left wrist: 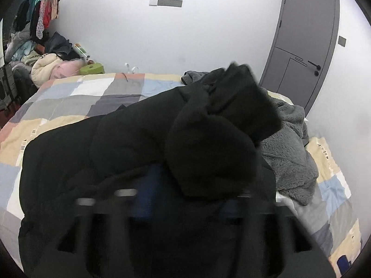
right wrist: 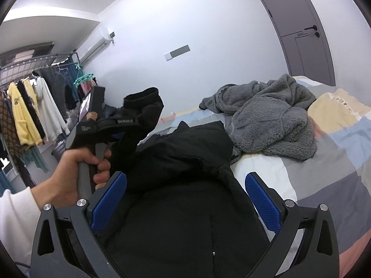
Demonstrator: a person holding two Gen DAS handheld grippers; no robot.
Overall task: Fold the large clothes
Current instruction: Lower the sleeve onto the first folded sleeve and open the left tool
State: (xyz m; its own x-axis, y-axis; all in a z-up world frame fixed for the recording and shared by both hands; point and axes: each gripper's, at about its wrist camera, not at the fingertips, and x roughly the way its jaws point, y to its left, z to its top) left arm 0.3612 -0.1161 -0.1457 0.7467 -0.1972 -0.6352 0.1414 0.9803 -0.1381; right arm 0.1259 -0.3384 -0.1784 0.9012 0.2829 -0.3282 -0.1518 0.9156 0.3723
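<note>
Left wrist view: a black puffer jacket lies spread over the near part of the patchwork bedspread and fills most of the lower frame. One sleeve is lifted off the jacket's body, its cuff pointing up toward the far right corner of the bed. The left gripper sits at the bottom edge, heavily blurred; a strip of blue pad peeks out under the raised sleeve, and whether the fingers are spread or pinching the cloth cannot be told here. A grey fleece garment lies crumpled near the right edge of the bed, touching the jacket. At the far left corner a heap of clothes is piled against the wall, and a grey door stands beyond the far right corner.

Right wrist view: the right gripper hovers over the jacket, its blue-padded fingers spread wide with the black fabric lying between them, not clamped. To the left, the person's left hand grips the handle of the left gripper, and its claw is pressed onto the black sleeve, which hangs raised above the bed. The grey fleece rests on the bedspread toward its far edge, just beside the jacket's collar. A clothes rack with hanging garments stands at the left, off the bed.
</note>
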